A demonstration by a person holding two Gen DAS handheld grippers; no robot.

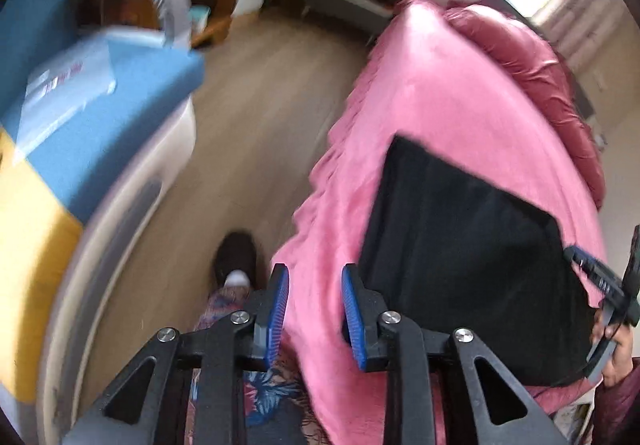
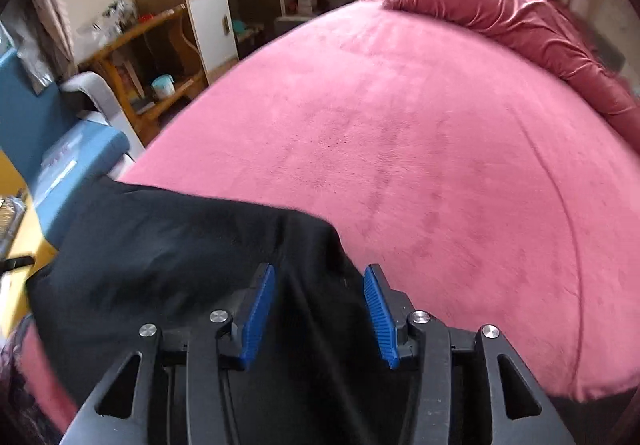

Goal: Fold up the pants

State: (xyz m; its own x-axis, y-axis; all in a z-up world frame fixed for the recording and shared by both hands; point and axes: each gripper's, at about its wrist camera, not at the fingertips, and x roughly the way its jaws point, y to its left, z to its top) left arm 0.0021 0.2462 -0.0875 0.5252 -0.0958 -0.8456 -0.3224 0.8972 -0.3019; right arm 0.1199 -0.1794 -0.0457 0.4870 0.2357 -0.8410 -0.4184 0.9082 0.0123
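Black pants (image 1: 460,245) lie folded into a flat rectangle near the front edge of a pink blanket-covered bed (image 1: 432,85). My left gripper (image 1: 315,273) hovers open just left of the pants, over the bed's edge, with only pink blanket showing between its blue pads. In the right wrist view the pants (image 2: 160,253) spread to the left and under my right gripper (image 2: 320,273). It stands open above the cloth's right corner, and the pads do not press on it. A hand (image 1: 616,349) at the pants' right end holds that gripper.
A dark pink rolled cover (image 2: 520,17) lies along the bed's far side. Left of the bed is wood floor (image 1: 260,105), then a blue and yellow seat (image 1: 100,105). A person's foot (image 1: 236,257) stands by the bed. A wooden shelf (image 2: 152,57) and a white cabinet (image 2: 208,13) line the wall.
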